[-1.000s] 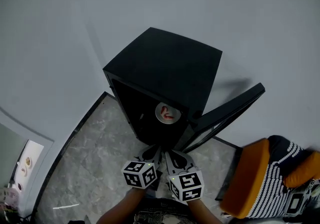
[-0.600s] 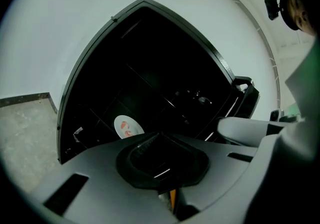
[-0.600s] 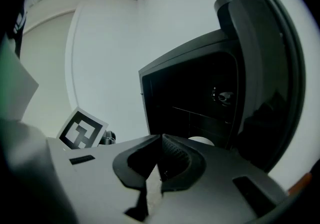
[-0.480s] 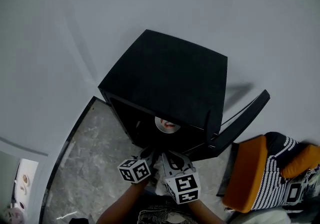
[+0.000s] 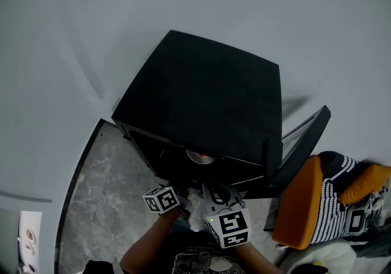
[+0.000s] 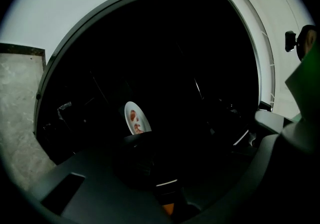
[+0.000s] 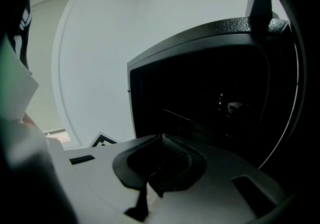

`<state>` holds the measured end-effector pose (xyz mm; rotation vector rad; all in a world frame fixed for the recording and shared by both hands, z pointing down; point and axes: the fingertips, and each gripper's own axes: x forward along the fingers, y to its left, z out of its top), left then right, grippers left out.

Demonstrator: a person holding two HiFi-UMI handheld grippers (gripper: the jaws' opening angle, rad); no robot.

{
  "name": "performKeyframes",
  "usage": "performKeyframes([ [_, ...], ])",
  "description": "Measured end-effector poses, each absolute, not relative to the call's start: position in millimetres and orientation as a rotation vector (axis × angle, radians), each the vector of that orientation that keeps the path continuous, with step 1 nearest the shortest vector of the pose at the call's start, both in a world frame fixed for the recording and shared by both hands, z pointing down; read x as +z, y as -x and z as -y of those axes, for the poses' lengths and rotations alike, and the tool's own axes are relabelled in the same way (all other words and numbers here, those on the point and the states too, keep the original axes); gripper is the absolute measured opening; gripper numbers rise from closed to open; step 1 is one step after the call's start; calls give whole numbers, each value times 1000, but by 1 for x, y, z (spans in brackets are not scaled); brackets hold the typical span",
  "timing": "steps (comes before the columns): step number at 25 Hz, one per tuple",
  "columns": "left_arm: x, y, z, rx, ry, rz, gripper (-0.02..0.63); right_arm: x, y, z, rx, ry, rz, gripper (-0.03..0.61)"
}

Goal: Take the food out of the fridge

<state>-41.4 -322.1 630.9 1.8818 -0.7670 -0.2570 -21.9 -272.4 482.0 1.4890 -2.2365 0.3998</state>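
Head view showed the plate of food (image 5: 200, 157) inside the open fridge (image 5: 208, 90), mid-frame. Both the left gripper (image 5: 181, 193) and right gripper (image 5: 219, 194) were squeezed closed, holding nothing, just below. It looked best to open one first, then reach in level for the plate's edge.

A grey marbled floor (image 5: 104, 199) carries the black fridge (image 5: 208, 96) at its far edge, against the wall; a plate (image 6: 135, 118) of food rests inside.

A plate (image 5: 200, 157) inside the fridge (image 5: 208, 96), door (image 5: 305, 138) open at its right, chair (image 5: 299, 205) just beyond.
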Motion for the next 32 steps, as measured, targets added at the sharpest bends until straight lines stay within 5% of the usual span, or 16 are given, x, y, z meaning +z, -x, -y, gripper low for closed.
performKeyframes([
  [19,686,21,358,-285,-1755,696,120,498,10,297,382,-1571,2154,23],
  [32,705,4,372,-232,-1608,726,118,503,1,303,383,-1618,2119,23],
])
